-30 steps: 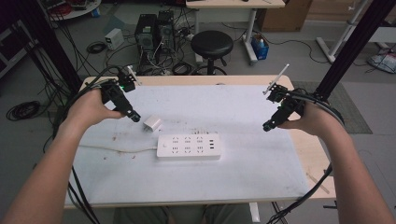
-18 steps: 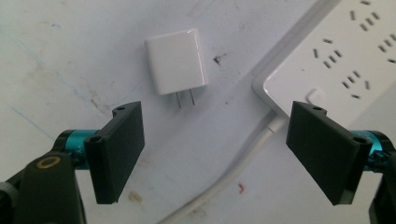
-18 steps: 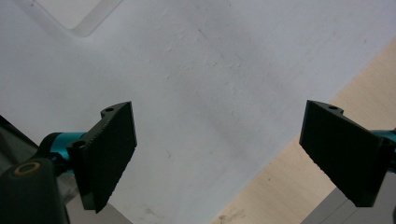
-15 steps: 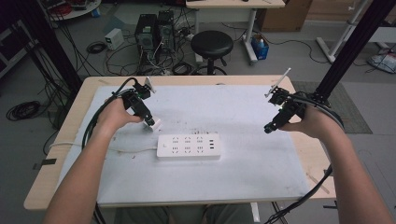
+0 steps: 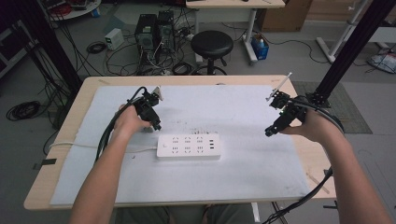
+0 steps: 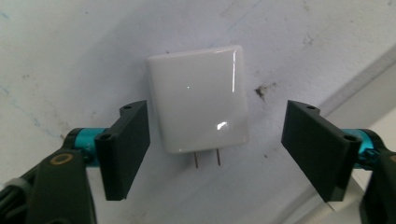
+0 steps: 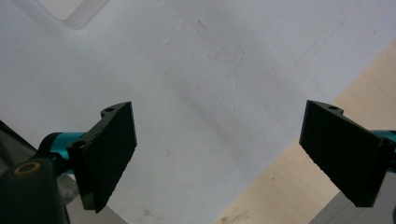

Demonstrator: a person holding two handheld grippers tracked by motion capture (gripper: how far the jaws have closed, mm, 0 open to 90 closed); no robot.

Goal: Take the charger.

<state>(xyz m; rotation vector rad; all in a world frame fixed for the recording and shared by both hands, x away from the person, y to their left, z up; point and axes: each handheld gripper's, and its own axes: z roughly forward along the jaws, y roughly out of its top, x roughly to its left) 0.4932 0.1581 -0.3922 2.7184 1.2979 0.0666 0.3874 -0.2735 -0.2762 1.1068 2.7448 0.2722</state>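
A glossy white charger plug [image 6: 198, 100] with two metal prongs lies flat on the white mat. My left gripper [image 6: 215, 149] hangs straight over it with the plug between its jaws. The jaws have just been closing. The left jaw sits right at the plug's edge, while a clear gap remains at the right jaw, so the gripper is still open. In the high view the left gripper [image 5: 156, 125] stands just above the left end of a white power strip [image 5: 188, 146]. My right gripper [image 5: 271, 132] hovers open and empty near the mat's right edge [image 7: 217, 154].
The white mat [image 5: 243, 102] covers most of the wooden table [image 5: 88, 88]. The power strip's cord [image 5: 70, 145] runs off to the left. A black stool [image 5: 212, 44], computer towers and cables stand on the floor beyond the table.
My left hand has moved right and down from the table's left side onto the plug, and its jaws stand narrower. The right hand has stayed put.
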